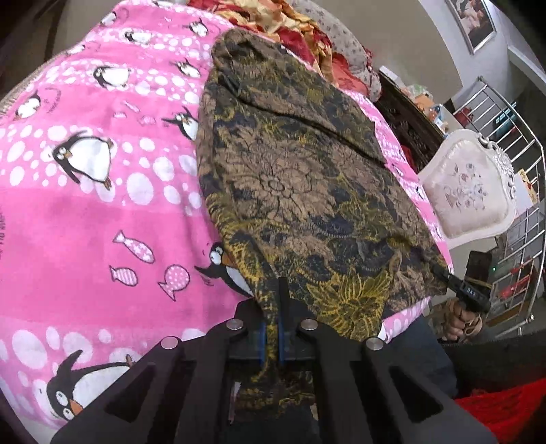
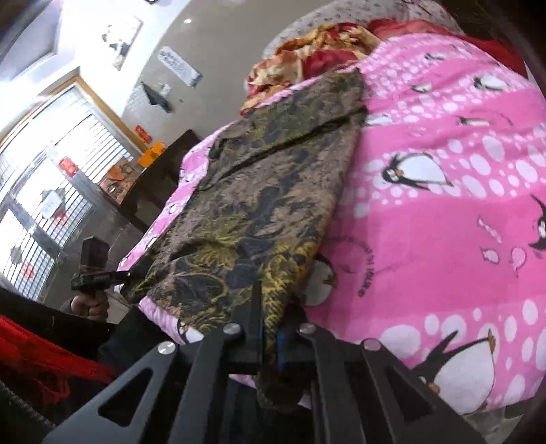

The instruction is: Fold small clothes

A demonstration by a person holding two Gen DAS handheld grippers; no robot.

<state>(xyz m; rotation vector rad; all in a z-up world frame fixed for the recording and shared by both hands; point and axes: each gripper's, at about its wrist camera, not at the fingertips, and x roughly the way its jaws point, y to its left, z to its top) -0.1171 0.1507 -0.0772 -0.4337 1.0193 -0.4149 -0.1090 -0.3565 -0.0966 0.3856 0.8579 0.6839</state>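
A brown, black and yellow floral garment (image 1: 300, 177) lies lengthwise on a pink penguin blanket (image 1: 102, 211). My left gripper (image 1: 273, 321) is shut on the garment's near left corner, cloth bunched between the jaws. The right gripper (image 1: 457, 283) shows at the garment's near right corner. In the right wrist view the same garment (image 2: 259, 191) stretches away, and my right gripper (image 2: 268, 328) is shut on its near corner. The left gripper (image 2: 112, 276) shows at the other near corner, pinching cloth.
The pink blanket (image 2: 443, 205) covers a bed. Red and gold bedding (image 1: 300, 27) is piled at the far end. A white padded chair (image 1: 471, 184) and metal railing (image 1: 518, 205) stand to the right. A dark cabinet (image 2: 160, 170) and barred windows are on the left.
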